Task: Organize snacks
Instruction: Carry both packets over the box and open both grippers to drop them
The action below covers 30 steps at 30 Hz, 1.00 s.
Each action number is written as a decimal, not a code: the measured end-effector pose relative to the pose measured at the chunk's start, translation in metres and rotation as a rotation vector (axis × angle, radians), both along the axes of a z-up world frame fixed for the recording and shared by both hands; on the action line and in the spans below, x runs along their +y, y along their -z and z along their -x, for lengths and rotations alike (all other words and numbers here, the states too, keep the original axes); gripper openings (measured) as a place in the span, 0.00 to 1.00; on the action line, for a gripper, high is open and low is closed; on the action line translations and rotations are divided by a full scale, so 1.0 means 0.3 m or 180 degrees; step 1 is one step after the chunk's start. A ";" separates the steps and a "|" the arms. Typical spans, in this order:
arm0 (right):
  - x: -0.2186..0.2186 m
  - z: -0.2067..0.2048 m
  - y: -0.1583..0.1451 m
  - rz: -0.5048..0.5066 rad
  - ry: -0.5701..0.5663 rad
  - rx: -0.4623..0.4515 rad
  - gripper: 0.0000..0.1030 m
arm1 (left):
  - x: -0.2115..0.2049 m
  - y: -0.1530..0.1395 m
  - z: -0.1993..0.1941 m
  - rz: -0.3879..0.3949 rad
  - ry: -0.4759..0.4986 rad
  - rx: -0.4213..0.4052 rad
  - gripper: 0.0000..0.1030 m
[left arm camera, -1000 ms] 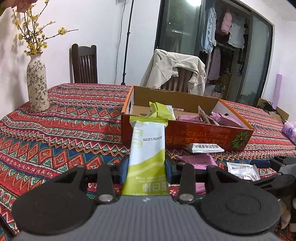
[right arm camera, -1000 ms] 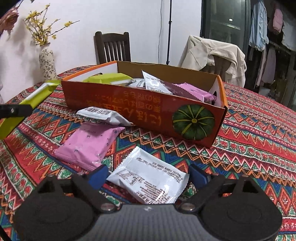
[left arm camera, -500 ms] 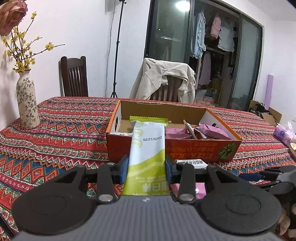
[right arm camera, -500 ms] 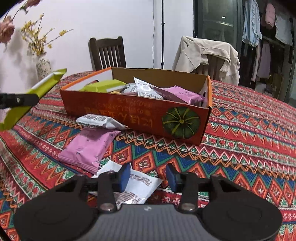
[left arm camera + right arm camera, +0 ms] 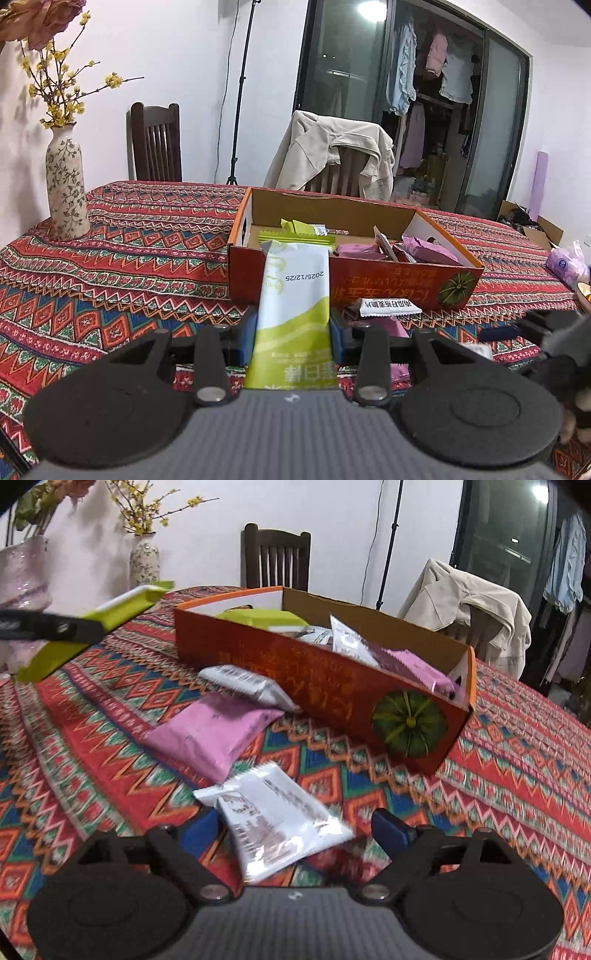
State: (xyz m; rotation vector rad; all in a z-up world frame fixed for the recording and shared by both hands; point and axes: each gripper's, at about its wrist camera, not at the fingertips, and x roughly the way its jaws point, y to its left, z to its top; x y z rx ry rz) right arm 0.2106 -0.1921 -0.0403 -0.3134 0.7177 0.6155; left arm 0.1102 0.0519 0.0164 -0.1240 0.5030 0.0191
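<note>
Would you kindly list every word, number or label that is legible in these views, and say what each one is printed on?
"2025/12/25": on the green-and-white packet, upside down; its large green characters sit at the frame's foot, not surely readable.
Orange characters on the orange box front: upside down, too faint to read.
Black characters on the small white packet: upside down, too small.
Print on the white packet by the right gripper: blurred.

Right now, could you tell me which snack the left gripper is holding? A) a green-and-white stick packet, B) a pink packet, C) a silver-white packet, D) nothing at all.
A: the left gripper has its pads pressed on both sides of the green-and-white stick packet, held up in front of the orange box, while the pink packet lies on the tablecloth.
</note>
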 end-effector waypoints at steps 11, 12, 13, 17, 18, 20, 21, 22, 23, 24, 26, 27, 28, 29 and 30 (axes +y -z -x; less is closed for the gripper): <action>-0.056 -0.009 -0.010 -0.0464 0.0086 0.0204 0.20 | 0.012 -0.006 -0.007 0.0013 -0.0009 -0.0011 0.38; -0.062 -0.010 -0.009 -0.0502 0.0112 0.0228 0.21 | 0.007 -0.005 -0.009 0.0015 0.0004 -0.0009 0.38; -0.070 -0.013 -0.010 -0.0555 0.0153 0.0254 0.22 | 0.003 -0.003 -0.010 0.0016 0.0016 -0.0005 0.38; -0.088 -0.042 -0.020 -0.0887 0.0232 0.0469 0.64 | 0.000 0.002 -0.007 0.0027 0.0026 0.0002 0.38; -0.090 -0.052 -0.024 -0.0953 0.0255 0.0509 0.63 | 0.002 0.002 -0.006 0.0028 0.0021 -0.0001 0.38; -0.083 -0.073 -0.031 -0.1046 0.0368 0.0570 0.62 | 0.006 0.000 -0.007 0.0027 0.0010 -0.0005 0.38; -0.081 -0.085 -0.031 -0.1079 0.0416 0.0601 0.59 | 0.007 -0.001 -0.007 0.0029 0.0006 -0.0008 0.38; -0.077 -0.099 -0.030 -0.1106 0.0478 0.0647 0.55 | 0.010 -0.003 -0.009 0.0032 0.0006 -0.0011 0.38; -0.074 -0.112 -0.025 -0.1133 0.0556 0.0702 0.45 | 0.011 -0.004 -0.010 0.0036 0.0008 -0.0013 0.38; -0.070 -0.125 -0.017 -0.1156 0.0629 0.0771 0.28 | 0.012 -0.005 -0.011 0.0039 0.0008 -0.0014 0.38; -0.074 -0.132 -0.008 -0.1268 0.0707 0.0823 0.24 | 0.015 -0.007 -0.012 0.0045 0.0009 -0.0013 0.38; -0.077 -0.128 -0.010 -0.1306 0.0710 0.0798 0.20 | 0.017 -0.008 -0.013 0.0047 0.0007 -0.0015 0.38; -0.079 -0.120 -0.016 -0.1336 0.0718 0.0754 0.19 | 0.017 -0.009 -0.013 0.0045 0.0005 -0.0018 0.38; -0.084 -0.111 -0.024 -0.1360 0.0736 0.0711 0.16 | 0.018 -0.011 -0.014 0.0043 0.0003 -0.0023 0.38; -0.089 -0.102 -0.034 -0.1378 0.0742 0.0674 0.13 | 0.019 -0.014 -0.016 0.0041 0.0003 -0.0028 0.38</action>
